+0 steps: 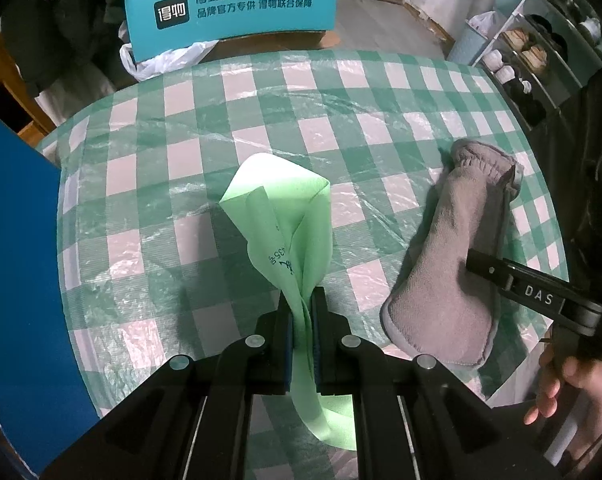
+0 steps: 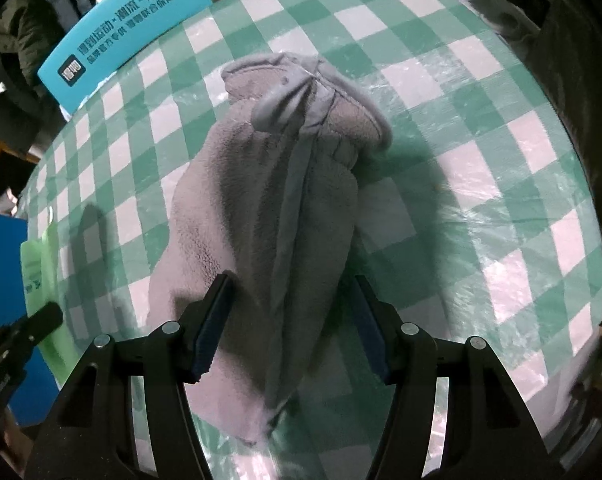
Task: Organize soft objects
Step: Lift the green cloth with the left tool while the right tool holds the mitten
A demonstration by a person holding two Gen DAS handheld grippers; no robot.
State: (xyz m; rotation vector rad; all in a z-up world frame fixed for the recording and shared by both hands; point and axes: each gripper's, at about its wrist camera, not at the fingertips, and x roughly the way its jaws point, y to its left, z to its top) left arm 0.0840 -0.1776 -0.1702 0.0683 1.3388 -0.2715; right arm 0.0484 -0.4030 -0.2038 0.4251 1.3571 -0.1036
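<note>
A light green cloth (image 1: 279,208) with printed marks hangs pinched in my left gripper (image 1: 303,300), which is shut on it; its free end stands up above the checked table (image 1: 181,120). A grey fleece mitten (image 2: 269,200) lies lengthwise on the table to the right, cuff pointing away. My right gripper (image 2: 291,292) stands open over the mitten's near part, one finger on each side of it, and the pads do not press it. In the left wrist view the mitten (image 1: 457,248) shows with a right finger (image 1: 501,276) resting above it.
A teal printed box (image 1: 229,8) and white plastic bags stand beyond the table's far edge. A blue panel (image 1: 17,260) borders the left side. A shoe rack (image 1: 541,60) is at the far right. A person's hand (image 1: 573,384) holds the right gripper.
</note>
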